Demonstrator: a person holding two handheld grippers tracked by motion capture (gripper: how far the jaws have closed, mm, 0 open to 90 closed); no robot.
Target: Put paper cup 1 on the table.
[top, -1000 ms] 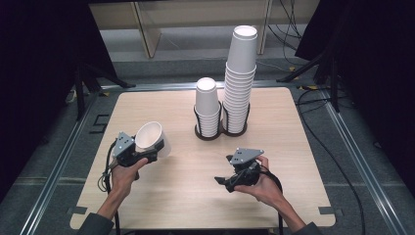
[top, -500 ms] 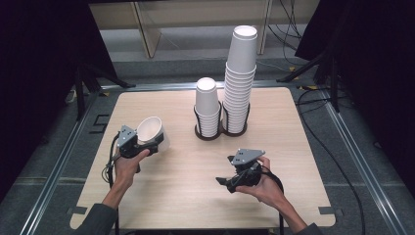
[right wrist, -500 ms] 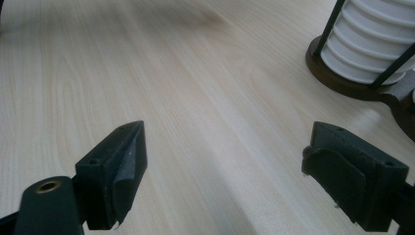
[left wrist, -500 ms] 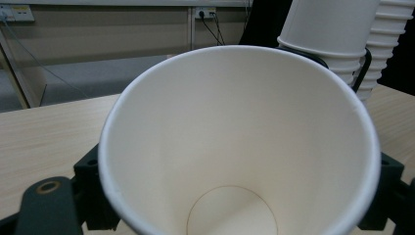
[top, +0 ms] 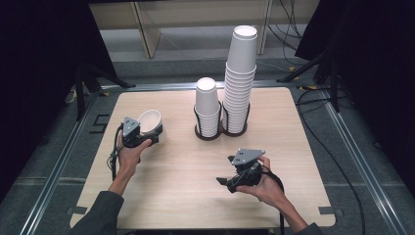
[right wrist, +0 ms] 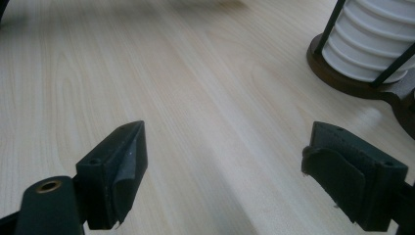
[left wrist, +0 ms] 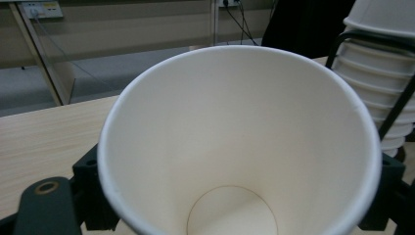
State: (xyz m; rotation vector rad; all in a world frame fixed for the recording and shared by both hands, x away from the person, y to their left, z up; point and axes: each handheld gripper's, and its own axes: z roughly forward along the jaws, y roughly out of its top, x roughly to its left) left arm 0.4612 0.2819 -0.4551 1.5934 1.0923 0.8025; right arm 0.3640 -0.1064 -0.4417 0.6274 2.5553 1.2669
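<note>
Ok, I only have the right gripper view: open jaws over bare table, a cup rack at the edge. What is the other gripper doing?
Observer: The left gripper holds a single paper cup, clamped between its jaws near the table's left side.
Operator: Is the cup empty?
Observer: Yes, the left gripper view looks straight into it and shows a bare bottom.
Operator: How full is that rack?
Observer: The black rack holds two stacks: a short stack and beside it a tall stack, about twice as high.
</note>
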